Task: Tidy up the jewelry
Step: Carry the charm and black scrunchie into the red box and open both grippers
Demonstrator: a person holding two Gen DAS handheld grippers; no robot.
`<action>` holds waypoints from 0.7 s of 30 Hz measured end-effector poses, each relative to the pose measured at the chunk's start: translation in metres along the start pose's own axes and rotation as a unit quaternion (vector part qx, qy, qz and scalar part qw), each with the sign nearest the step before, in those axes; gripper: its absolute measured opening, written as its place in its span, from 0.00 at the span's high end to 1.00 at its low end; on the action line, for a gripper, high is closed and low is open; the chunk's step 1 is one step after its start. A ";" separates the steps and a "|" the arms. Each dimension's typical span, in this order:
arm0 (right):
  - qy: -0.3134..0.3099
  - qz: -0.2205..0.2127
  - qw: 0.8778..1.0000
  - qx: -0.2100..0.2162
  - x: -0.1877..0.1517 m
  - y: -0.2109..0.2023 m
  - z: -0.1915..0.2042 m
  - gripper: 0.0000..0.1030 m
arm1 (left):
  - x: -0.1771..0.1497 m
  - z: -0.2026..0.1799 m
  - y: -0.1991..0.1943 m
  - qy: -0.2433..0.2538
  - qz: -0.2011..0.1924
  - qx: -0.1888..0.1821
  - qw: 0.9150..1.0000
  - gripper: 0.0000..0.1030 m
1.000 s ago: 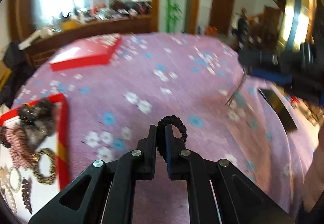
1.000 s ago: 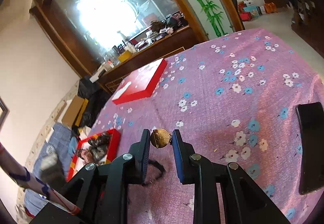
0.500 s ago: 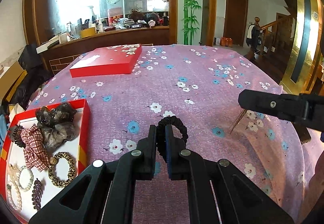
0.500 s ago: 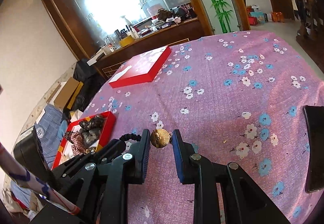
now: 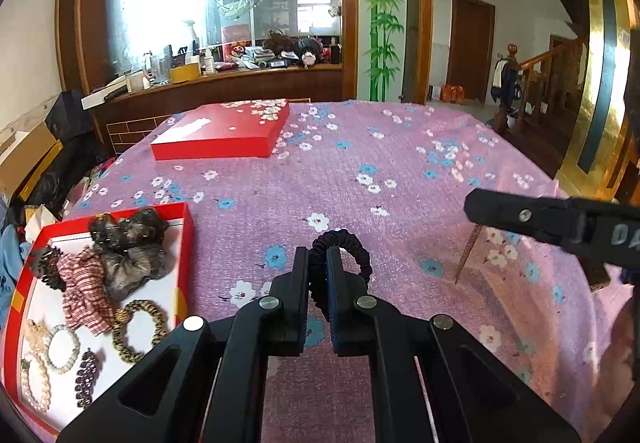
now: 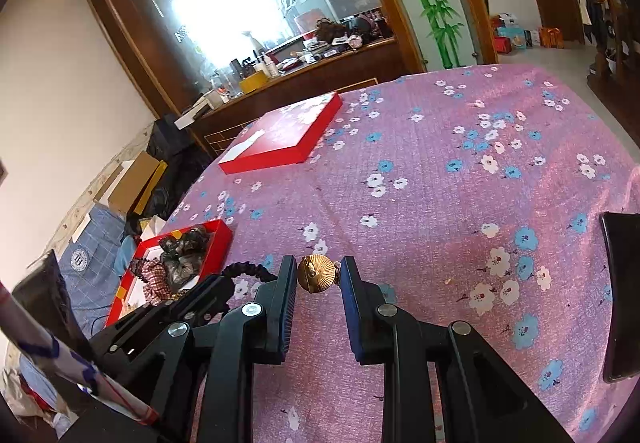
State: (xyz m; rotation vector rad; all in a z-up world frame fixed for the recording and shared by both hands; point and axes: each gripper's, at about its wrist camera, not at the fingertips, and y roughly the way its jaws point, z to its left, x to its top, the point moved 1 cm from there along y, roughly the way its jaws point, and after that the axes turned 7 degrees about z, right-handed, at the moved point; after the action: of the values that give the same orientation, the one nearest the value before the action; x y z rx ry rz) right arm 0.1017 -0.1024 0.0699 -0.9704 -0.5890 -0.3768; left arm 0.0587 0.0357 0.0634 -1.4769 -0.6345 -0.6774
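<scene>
Table (image 5: pixel 400 171) cloth pink with white, blue flowers. Tray (image 5: pixel 186 243) red, white inside. Scrunchie (image 5: pixel 344 247) black. Hairpin (image 6: pixel 317 275) gold. Box (image 5: pixel 224 129) red, far left.

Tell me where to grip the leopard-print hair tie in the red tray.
Pinch the band at its near arc, coming straight down, one finger inside the loop and one outside. The leopard-print hair tie lies flat as an open ring on the red tray floor, and its far side meets the plaid scrunchie.

Daylight blew out white in the glass partition (image 5: pixel 168 3) behind the table, leaving the room bright. Both fisheye views were sharp, bending straight lines toward dark, vignetted corners.
</scene>
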 end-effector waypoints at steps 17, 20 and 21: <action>-0.068 0.071 0.988 0.120 -0.029 0.015 0.117 0.76 | -0.048 0.123 -0.089 -0.082 -0.005 0.026 0.996 0.92; -0.081 0.089 0.984 0.135 -0.038 0.025 0.141 0.76 | -0.064 0.147 -0.090 -0.104 0.010 0.025 0.994 0.92; -0.084 0.096 0.982 0.140 -0.041 0.030 0.146 0.76 | -0.069 0.153 -0.089 -0.109 0.015 0.026 0.994 0.92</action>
State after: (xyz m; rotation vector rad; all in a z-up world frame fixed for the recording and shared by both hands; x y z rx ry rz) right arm 0.0424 0.0397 0.0877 -0.7829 -0.6760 -0.0366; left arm -0.0490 0.1913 0.0723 -1.5211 -0.7888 -0.4756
